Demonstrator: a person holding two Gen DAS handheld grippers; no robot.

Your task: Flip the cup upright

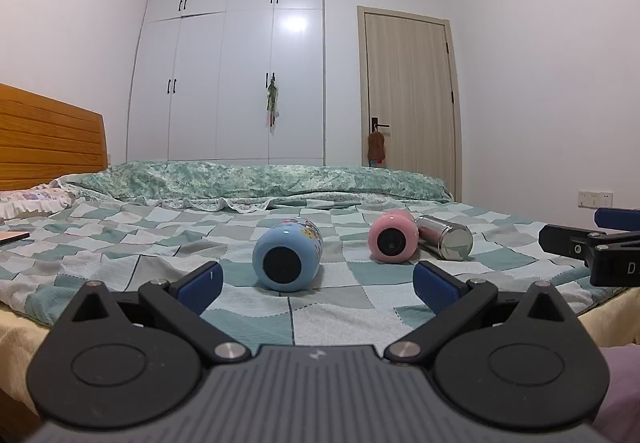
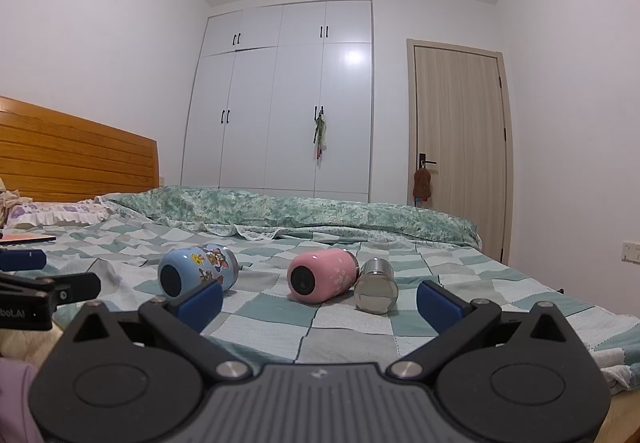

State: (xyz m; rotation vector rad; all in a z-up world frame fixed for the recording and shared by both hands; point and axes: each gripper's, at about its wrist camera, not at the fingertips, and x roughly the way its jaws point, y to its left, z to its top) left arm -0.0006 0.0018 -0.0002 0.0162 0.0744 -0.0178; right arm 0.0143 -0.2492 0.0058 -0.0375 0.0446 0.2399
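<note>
Three cups lie on their sides on the checked bedsheet. A blue cup with cartoon stickers (image 1: 287,257) (image 2: 196,271) lies on the left, its black base towards me. A pink cup (image 1: 392,235) (image 2: 320,279) lies to its right, touching a steel cup (image 1: 448,237) (image 2: 376,285). My left gripper (image 1: 318,285) is open and empty, just short of the blue cup. My right gripper (image 2: 320,305) is open and empty, just short of the pink and steel cups. Each gripper shows at the edge of the other's view.
A folded green quilt (image 1: 260,179) lies across the bed behind the cups. A wooden headboard (image 1: 48,139) and pillows are at the left. A flat tablet-like object (image 2: 28,239) lies far left. A white wardrobe (image 1: 228,67) and a door (image 1: 408,95) stand behind.
</note>
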